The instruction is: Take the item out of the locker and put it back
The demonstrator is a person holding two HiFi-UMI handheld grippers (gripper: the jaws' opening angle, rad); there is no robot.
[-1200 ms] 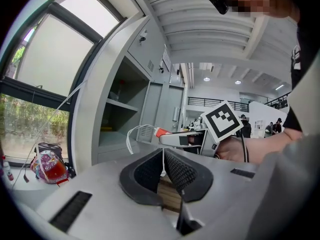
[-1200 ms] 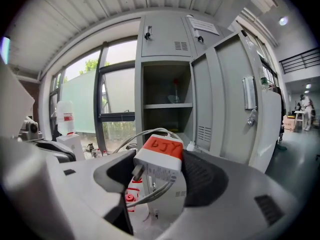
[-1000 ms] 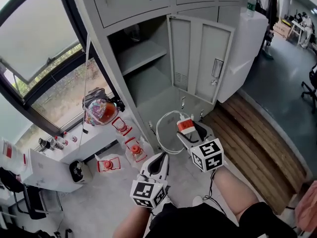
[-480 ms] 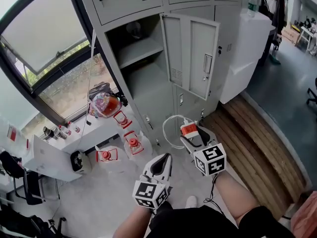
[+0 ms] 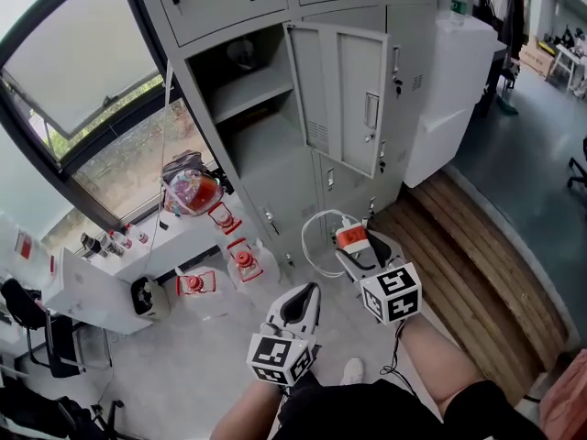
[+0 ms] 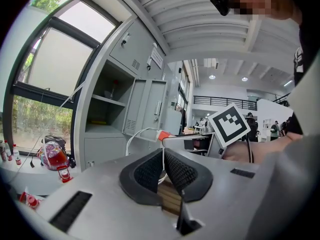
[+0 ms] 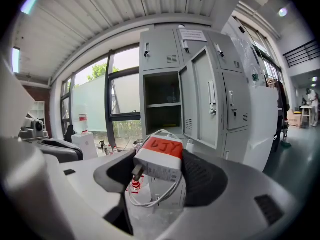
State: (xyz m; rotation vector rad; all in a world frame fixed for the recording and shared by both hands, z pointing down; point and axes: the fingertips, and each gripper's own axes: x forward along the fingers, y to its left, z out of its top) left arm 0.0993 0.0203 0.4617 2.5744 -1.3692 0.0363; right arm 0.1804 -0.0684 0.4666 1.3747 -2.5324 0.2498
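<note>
Right now my right gripper (image 5: 359, 248) is clamped on the white charger (image 7: 159, 160) with the orange top. Its cable loops beneath, and it sits outside the locker (image 5: 240, 108), out in front of the open door (image 5: 344, 99). My left gripper (image 6: 163, 158) has its pads pressed together on nothing, further back from the locker.

Locker (image 5: 353, 90) painted pale grey, charger (image 5: 349, 237) white and topped with orange-red, cable (image 7: 152, 204) white, right gripper (image 5: 359, 250) cube marked with black and white squares, wood floor (image 5: 477, 264) striped brown, small things (image 5: 243, 266) coloured red
</note>
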